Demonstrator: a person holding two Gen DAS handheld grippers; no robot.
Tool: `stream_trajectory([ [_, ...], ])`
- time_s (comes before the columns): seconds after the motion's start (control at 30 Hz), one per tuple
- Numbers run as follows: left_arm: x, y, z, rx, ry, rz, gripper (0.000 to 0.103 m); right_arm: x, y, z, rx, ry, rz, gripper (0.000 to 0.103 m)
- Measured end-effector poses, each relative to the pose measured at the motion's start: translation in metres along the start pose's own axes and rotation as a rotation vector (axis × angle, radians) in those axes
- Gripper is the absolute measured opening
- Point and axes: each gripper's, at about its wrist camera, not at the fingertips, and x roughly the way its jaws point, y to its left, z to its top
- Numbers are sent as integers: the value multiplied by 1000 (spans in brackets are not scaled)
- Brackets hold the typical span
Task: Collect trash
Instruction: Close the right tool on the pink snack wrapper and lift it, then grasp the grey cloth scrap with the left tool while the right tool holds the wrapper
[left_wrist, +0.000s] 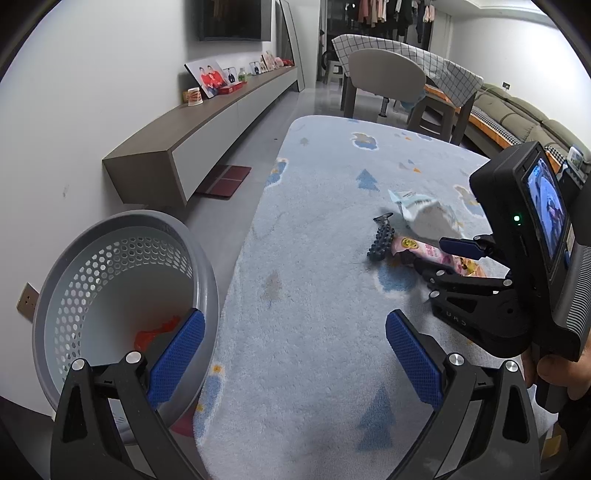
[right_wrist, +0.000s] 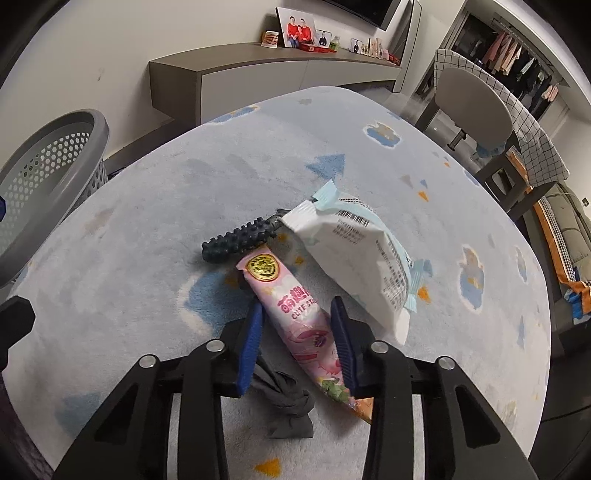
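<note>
A pink snack wrapper (right_wrist: 295, 314) lies on the light blue rug (right_wrist: 147, 240). My right gripper (right_wrist: 295, 321) straddles it, fingers close on both sides; I cannot tell whether they touch it. A white and blue wrapper (right_wrist: 358, 254) lies just beyond, next to a dark knobbly toy (right_wrist: 240, 240). A dark crumpled cloth (right_wrist: 288, 406) lies under the right gripper. My left gripper (left_wrist: 295, 354) is open and empty beside the grey perforated bin (left_wrist: 118, 280), which holds a red scrap (left_wrist: 155, 332). The left wrist view shows the pink wrapper (left_wrist: 428, 253), the white wrapper (left_wrist: 424, 214), the toy (left_wrist: 380, 240) and the right gripper (left_wrist: 454, 258).
A low wall cabinet (left_wrist: 207, 125) with photos runs along the left wall. A table with a checked cloth (left_wrist: 406, 55) and a chair (left_wrist: 388, 77) stand beyond the rug. A sofa (left_wrist: 517, 114) is at the far right. A red mat (left_wrist: 225, 181) lies on the floor.
</note>
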Motion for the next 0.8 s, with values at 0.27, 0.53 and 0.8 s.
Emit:
stream_trajectory([
  [0.27,1,-2,-3,10,3,1,97,-28,-27,-11,174,-46,33,17],
  [0.53,4,-9,-4,27,-3,9,97,-63,-71,-36,366,-59,-3,16],
  [0.8,3,-15,-6,45,-6,13,97,-63,-107,-74,552,-31,-3,16],
])
